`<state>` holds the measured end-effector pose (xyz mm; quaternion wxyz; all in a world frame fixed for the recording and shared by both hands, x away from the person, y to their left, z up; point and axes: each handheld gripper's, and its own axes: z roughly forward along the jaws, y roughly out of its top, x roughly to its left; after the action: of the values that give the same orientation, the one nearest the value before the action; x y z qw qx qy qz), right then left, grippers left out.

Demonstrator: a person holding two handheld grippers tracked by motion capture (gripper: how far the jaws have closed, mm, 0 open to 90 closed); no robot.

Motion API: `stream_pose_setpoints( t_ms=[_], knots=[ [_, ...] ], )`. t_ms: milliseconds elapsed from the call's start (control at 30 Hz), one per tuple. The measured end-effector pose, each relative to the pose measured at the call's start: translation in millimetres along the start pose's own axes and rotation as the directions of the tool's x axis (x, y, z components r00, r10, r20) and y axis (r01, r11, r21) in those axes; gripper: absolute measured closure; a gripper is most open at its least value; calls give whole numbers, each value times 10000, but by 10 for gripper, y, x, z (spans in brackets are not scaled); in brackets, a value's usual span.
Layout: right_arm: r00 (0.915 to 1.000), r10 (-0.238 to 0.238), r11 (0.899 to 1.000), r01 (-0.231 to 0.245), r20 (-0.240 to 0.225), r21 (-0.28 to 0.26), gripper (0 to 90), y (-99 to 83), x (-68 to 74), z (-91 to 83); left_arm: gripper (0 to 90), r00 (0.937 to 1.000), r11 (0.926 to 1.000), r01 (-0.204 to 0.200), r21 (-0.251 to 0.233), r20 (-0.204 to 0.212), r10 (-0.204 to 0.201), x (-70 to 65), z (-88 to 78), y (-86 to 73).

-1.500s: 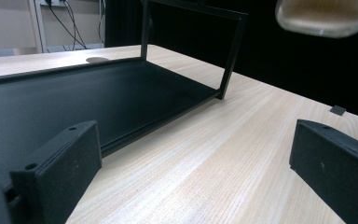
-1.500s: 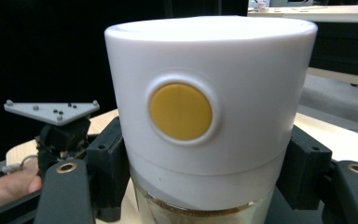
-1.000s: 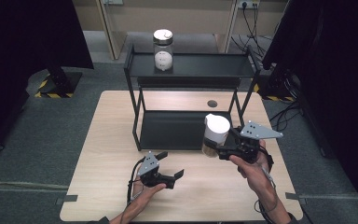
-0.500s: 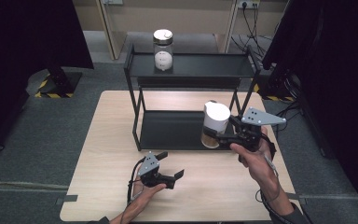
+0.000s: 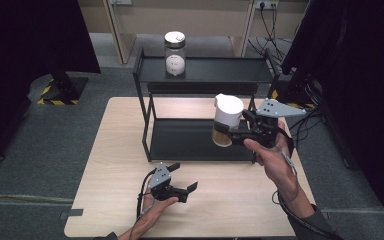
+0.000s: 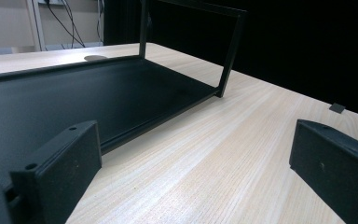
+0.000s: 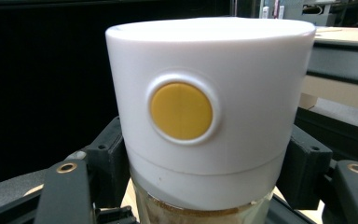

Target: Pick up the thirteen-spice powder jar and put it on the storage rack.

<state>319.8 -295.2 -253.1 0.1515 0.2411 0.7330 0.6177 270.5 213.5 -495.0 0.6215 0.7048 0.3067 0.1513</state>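
Note:
My right gripper point(image 5: 230, 134) is shut on a jar with a tall white lid point(image 5: 226, 119) and brown contents, held in the air over the lower shelf of the black rack point(image 5: 200, 140). In the right gripper view the white lid point(image 7: 205, 107) shows a round yellow button, with the jaws clamped on both sides just below it. A second jar with a white lid point(image 5: 175, 54) stands on the rack's top shelf at the left. My left gripper point(image 5: 184, 180) rests on the table in front of the rack, open and holding nothing, its fingers point(image 6: 60, 163) wide apart.
The wooden table point(image 5: 110, 170) has bare room left of and in front of the rack. A dark round mark point(image 6: 93, 58) lies on the table beyond the rack. Dark curtains hang at both sides. A cable trails from each gripper.
My right gripper has lifted the jar and carried it up and away from the person, toward the rack. The left gripper has stayed where it was.

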Motion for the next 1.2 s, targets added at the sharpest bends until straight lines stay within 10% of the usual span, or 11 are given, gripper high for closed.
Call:
stream_pose_setpoints(
  t_ms=[1200],
  knots=[
    [9993, 283, 9996, -284, 263, 50, 310, 774, -167, 360, 15, 10000, 10000, -37, 34, 56, 37, 5, 2, 1]
  ],
)
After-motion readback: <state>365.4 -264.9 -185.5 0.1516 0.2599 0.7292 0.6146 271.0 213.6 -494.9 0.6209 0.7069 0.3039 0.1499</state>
